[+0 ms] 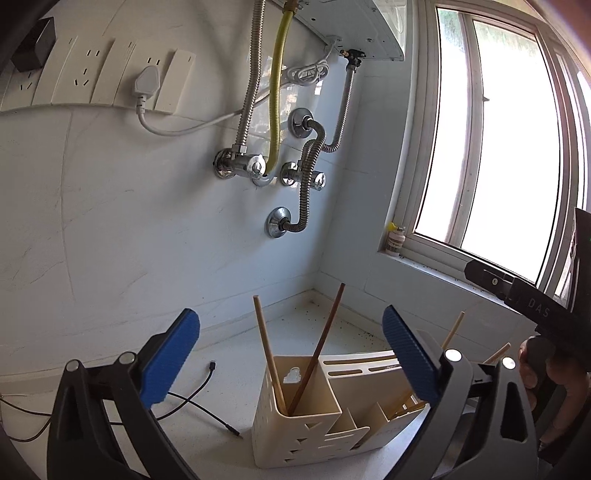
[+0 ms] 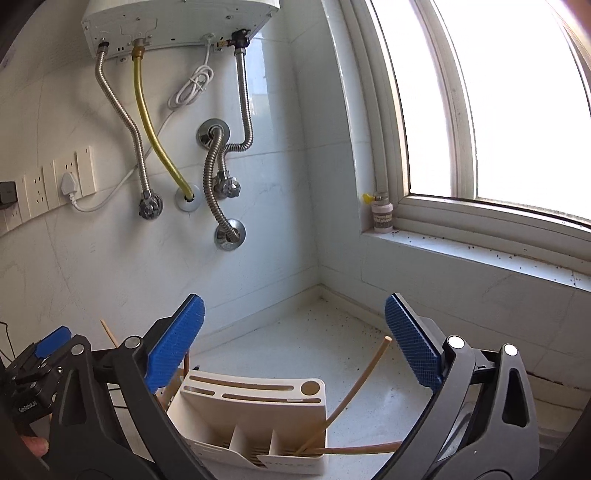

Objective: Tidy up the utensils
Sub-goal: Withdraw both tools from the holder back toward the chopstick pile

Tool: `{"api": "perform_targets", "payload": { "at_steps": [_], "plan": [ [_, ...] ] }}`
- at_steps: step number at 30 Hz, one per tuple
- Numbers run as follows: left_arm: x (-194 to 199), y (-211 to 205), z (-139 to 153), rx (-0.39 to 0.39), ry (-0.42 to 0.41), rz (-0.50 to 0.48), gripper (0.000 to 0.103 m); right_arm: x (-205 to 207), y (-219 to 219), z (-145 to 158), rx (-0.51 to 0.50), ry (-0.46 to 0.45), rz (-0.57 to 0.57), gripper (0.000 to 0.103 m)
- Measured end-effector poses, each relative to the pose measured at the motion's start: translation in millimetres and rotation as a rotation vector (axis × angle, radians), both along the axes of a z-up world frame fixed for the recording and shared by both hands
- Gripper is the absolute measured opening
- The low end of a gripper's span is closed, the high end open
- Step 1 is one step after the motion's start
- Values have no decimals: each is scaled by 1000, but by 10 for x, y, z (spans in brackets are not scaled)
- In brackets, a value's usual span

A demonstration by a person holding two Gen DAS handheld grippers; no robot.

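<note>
A cream utensil holder (image 1: 314, 417) stands on the white counter in the corner. Its square end compartment holds a light chopstick (image 1: 267, 347) and a dark chopstick (image 1: 321, 343), crossed and leaning. My left gripper (image 1: 290, 321) hangs open above them, with nothing between its blue pads (image 1: 170, 365). In the right wrist view the holder (image 2: 258, 413) shows its slotted knife block side. Two pale chopsticks (image 2: 354, 384) lean out of its near right compartment. My right gripper (image 2: 295, 306) is open above that end and touches nothing.
Metal hoses and valves (image 1: 255, 166) and a yellow hose (image 1: 277, 85) hang on the wall under a water heater (image 2: 177, 22). Wall sockets (image 1: 85, 70) sit on the left. A small bottle (image 2: 382, 216) stands on the window sill. A black cable (image 1: 199, 402) lies on the counter.
</note>
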State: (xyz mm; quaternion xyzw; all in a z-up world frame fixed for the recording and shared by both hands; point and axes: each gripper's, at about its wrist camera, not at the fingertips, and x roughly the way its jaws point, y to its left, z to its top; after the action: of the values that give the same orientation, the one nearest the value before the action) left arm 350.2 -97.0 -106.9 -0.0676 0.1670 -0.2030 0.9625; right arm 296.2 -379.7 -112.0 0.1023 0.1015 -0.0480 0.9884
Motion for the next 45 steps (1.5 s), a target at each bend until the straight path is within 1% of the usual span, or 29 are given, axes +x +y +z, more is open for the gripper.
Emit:
{"api": "perform_targets", "payload": {
  "at_steps": [4, 7, 11, 13, 17, 22, 25, 31, 33, 35, 40, 45],
  "plan": [
    [-113, 100, 142, -22, -39, 20, 98, -111, -47, 73, 18, -26, -9, 94],
    [-158, 169, 242, -33, -35, 26, 98, -190, -68, 133, 22, -46, -9, 95],
    [-283, 270, 387, -31, -79, 46, 98, -277, -67, 210, 14, -62, -11, 95],
    [-322, 336, 433, -39, -83, 56, 98, -312, -57, 246, 17, -70, -7, 95],
    [-400, 481, 510, -25, -85, 90, 98, -363, 14, 315, 25, -84, 7, 95],
    [-586, 747, 617, -27, -100, 146, 98, -407, 220, 411, 26, -104, 55, 95],
    [-721, 903, 662, -8, -112, 185, 98, -409, 401, 455, 17, -112, 99, 95],
    [-1009, 1299, 699, -6, -109, 282, 98, -375, 841, 476, 14, -114, 209, 95],
    [-1096, 1427, 694, 8, -108, 313, 98, -357, 1024, 465, 12, -108, 252, 95],
    [-1171, 1552, 679, 26, -97, 344, 98, -347, 1213, 443, 10, -98, 297, 94],
    [-1422, 1904, 638, 30, -77, 436, 98, -341, 1677, 360, 11, -73, 403, 95],
    [-1643, 2220, 535, 26, -3, 509, 98, -415, 2136, 274, -9, -58, 515, 95]
  ]
}}
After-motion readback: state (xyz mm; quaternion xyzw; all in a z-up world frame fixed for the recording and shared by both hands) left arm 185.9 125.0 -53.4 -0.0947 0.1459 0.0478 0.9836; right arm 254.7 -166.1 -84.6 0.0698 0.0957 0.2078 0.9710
